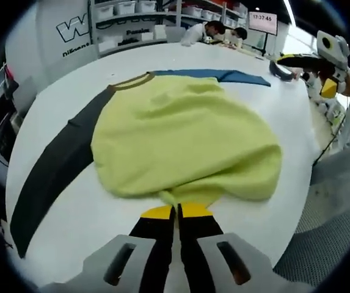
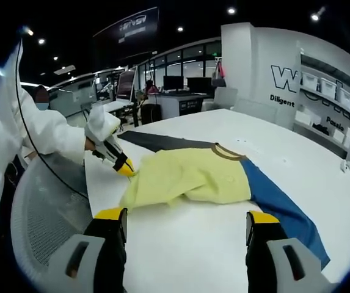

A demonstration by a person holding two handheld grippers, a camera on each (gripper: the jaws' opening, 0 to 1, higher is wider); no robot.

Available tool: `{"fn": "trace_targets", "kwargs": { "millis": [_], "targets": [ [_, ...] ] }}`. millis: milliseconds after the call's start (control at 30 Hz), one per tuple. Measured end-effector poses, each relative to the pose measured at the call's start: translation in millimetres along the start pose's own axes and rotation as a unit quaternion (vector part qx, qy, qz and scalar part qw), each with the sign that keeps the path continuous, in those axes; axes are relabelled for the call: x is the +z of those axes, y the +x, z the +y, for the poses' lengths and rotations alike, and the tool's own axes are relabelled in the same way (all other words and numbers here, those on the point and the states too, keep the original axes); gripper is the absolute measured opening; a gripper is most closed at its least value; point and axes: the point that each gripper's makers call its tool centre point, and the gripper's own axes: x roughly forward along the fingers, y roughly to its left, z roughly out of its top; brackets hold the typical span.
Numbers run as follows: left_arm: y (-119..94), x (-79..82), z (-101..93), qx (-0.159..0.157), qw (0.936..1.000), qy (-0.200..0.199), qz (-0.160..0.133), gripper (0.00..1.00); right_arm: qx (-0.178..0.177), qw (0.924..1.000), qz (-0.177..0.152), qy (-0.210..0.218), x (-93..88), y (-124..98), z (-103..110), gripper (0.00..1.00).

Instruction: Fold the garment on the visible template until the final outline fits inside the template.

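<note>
white round table point(image 2: 272, 137), shelving with bins point(image 1: 132, 15), ceiling spotlights point(image 2: 231, 10), office desks point(image 2: 178, 104)

one garment point(image 1: 187, 137), two claws point(image 1: 177, 212) point(image 2: 185, 220)

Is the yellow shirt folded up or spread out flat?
Partly folded. The shirt body is bunched over itself, both sleeves out flat, and the left gripper pinches its hem.

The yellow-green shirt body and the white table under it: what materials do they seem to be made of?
The shirt looks like soft matte knit fabric, probably cotton or a blend: it bunches in loose folds where the left gripper pinches its hem. The table looks like a hard, smooth, faintly glossy white top, perhaps laminate; it shows soft reflections.
</note>
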Motion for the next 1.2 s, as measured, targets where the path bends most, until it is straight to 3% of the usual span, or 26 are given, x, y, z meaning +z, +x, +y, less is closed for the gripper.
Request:
{"fn": "trace_targets", "kwargs": {
  "millis": [300, 633, 967, 1033, 1200],
  "targets": [
    [-31.8, 10.1, 7.2, 0.004, 0.9997, 0.003, -0.026, 0.0, 0.002, 1.0, 0.001, 0.002, -3.0, 1.6, 1.7, 0.81],
    [-40.9, -4.1, 20.8, 0.024, 0.9995, 0.005, -0.021, 0.0, 0.013, 0.9999, 0.005, 0.004, -8.4, 9.7, 12.0, 0.8],
    [-39.3, -13.6, 23.8, 0.029, 0.9994, -0.009, -0.016, 0.0, 0.051, 0.9981, 0.025, 0.024, -28.7, 42.9, 38.5, 0.77],
    [-39.4, -14.4, 23.3, 0.029, 0.9994, -0.008, -0.014, 0.0, 0.065, 0.9964, 0.03, 0.045, -37.4, 59.3, 47.6, 0.77],
    [-39.6, -15.4, 24.2, 0.03, 0.9994, -0.009, -0.014, 0.0, 0.068, 0.9955, 0.031, 0.058, -40.0, 70.0, 52.0, 0.74]
  ]
}}
